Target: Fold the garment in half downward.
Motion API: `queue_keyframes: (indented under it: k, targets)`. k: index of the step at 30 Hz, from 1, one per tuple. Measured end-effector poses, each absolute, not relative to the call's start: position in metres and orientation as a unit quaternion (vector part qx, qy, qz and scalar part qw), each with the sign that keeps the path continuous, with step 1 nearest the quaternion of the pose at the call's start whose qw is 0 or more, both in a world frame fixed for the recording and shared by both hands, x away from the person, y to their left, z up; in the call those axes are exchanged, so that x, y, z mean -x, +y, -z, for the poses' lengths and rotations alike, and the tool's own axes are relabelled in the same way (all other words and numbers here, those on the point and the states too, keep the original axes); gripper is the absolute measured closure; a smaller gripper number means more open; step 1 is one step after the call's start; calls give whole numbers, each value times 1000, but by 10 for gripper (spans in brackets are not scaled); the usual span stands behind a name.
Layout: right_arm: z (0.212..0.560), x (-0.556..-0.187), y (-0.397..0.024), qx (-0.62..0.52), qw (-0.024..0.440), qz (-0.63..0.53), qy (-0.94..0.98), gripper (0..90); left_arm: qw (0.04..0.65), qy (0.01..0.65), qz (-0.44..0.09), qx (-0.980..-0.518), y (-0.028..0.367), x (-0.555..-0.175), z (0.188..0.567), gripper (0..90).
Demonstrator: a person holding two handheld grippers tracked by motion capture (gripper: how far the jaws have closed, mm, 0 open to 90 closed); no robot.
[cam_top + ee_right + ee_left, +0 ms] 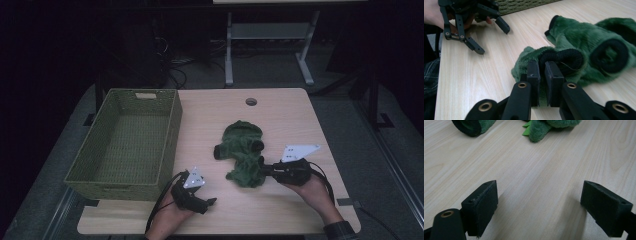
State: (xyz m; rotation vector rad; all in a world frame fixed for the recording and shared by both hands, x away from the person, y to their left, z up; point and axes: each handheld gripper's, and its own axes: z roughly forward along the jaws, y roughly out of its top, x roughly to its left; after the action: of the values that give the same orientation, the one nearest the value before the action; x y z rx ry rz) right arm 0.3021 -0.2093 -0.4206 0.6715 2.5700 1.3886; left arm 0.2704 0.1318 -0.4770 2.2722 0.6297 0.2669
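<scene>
- While we hold the right gripper (541, 75) clamped on a fold of the green plush toy (243, 150), its jaws stand nearly together, with only fabric and a black cuff between the pads.
- We see the toy lying crumpled on the table (290, 115), right of the middle, its length running from the far side toward us; the pinched end is the near one.
- Our left gripper (539, 205) rests low over bare wood with its jaws wide apart and nothing between them.
- We find the toy ahead of the left gripper and apart from it, so the right hand is the nearer one.
- We note the woven basket (127, 145) at the table's left, past the left gripper; carrying the toy there would probably mean a leftward lift across the open wood.
</scene>
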Motion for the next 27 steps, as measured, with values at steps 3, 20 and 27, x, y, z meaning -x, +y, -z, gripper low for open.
queue_keyframes:
  k: [3, 20, 27]
  targets:
    - [419, -306, -200, -215, 71, -465, 856, 808, 376, 246, -105, -887, 132, -271, 477, 136]
    - [412, -331, -208, -264, 100, -486, 827, 856, 374, 246, -105, -888, 132, -271, 477, 136]
    - [431, -339, -186, -258, 59, -468, 844, 856, 374, 244, -106, -888, 132, -271, 477, 136]
